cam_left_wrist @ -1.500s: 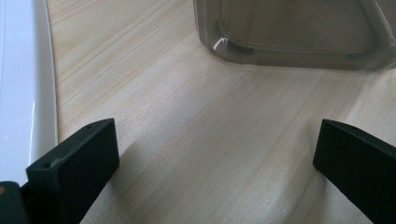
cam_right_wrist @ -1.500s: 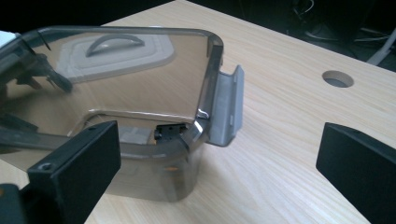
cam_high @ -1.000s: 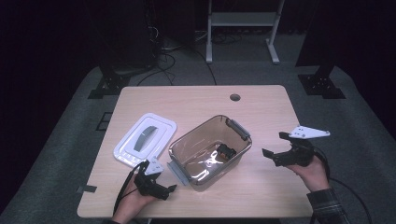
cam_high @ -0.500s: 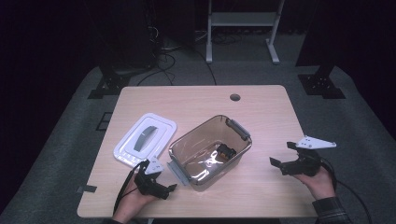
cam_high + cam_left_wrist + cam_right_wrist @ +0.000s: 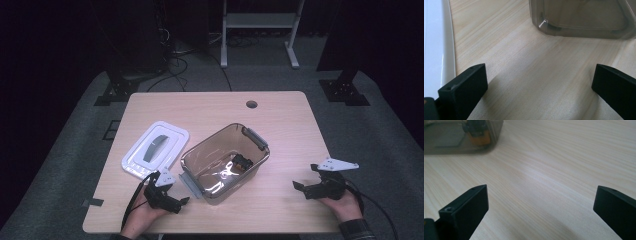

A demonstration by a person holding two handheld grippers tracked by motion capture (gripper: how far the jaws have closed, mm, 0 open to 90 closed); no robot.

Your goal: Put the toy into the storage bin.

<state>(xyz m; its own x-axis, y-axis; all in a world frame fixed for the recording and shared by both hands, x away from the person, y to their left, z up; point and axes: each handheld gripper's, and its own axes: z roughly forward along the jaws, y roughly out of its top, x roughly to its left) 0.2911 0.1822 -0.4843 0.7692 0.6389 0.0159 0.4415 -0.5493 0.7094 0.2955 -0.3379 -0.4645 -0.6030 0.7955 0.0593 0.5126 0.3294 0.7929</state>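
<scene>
Bare table (image 5: 290,125) lay wide open between the right gripper (image 5: 306,188) and the smoky clear bin (image 5: 225,162), with nothing in the way. The left gripper (image 5: 176,204) had tighter room: the bin's corner stood just ahead of its spread jaws, and the white lid (image 5: 156,150) flanked it closely on one side.

The tabletop (image 5: 280,125) is evenly lit from above; the surroundings are dark. Glare marks the plastic box (image 5: 225,162). In the gripper views, soft shadows fall under the jaws and the box is blurred.
</scene>
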